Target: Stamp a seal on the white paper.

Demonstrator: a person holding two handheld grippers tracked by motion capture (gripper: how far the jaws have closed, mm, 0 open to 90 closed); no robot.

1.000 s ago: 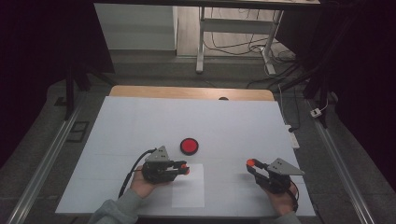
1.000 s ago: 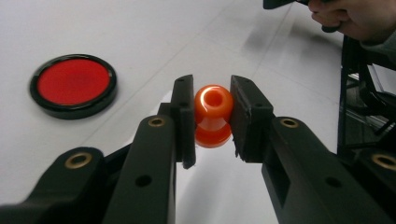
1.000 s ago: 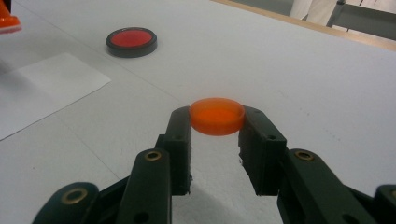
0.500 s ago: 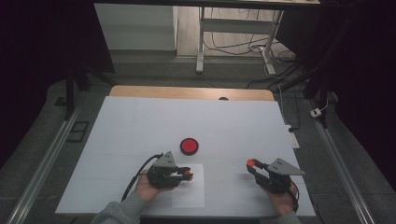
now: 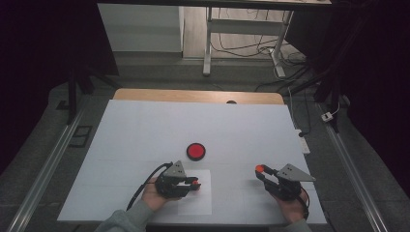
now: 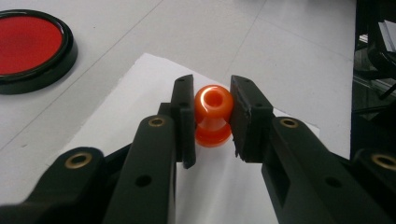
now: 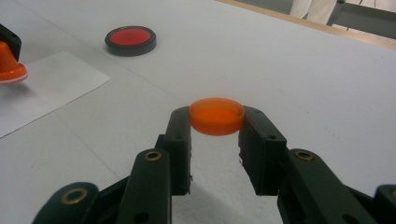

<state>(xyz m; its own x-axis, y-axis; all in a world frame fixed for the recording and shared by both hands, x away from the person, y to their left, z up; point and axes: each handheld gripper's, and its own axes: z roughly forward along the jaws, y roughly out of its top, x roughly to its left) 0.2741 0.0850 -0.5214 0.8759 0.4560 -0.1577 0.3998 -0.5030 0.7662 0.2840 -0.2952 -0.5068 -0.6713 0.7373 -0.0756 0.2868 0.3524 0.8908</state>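
While the high view sets out the whole white tabletop (image 5: 145,125), the detail of each grip is found in the two gripper views. From above, the left tongs (image 5: 192,184) lie over a white paper sheet (image 5: 198,203) near the front edge, and the right tongs (image 5: 261,170) are well apart to the right, each with only a small orange spot at the tip. A red disc with a black rim (image 5: 196,151) lies beyond the sheet, between the two hands and nearer the left.

The left gripper view shows the left tongs (image 6: 212,116) closed on an orange spool-shaped piece (image 6: 213,114), waisted, with a hole in its rounded top. It is clamped between the two pads just above the paper sheet (image 6: 140,93); whether its base touches the paper cannot be told. The red disc (image 6: 30,46) lies at upper left.

The right gripper view shows the right tongs (image 7: 217,122) closed on a flat orange cap (image 7: 216,115), held level at the jaw tips and clear of the tabletop. The spool piece (image 7: 9,63) and sheet appear at its left edge, the red disc (image 7: 130,39) farther off.

No brand, label or writing can be read on any item.
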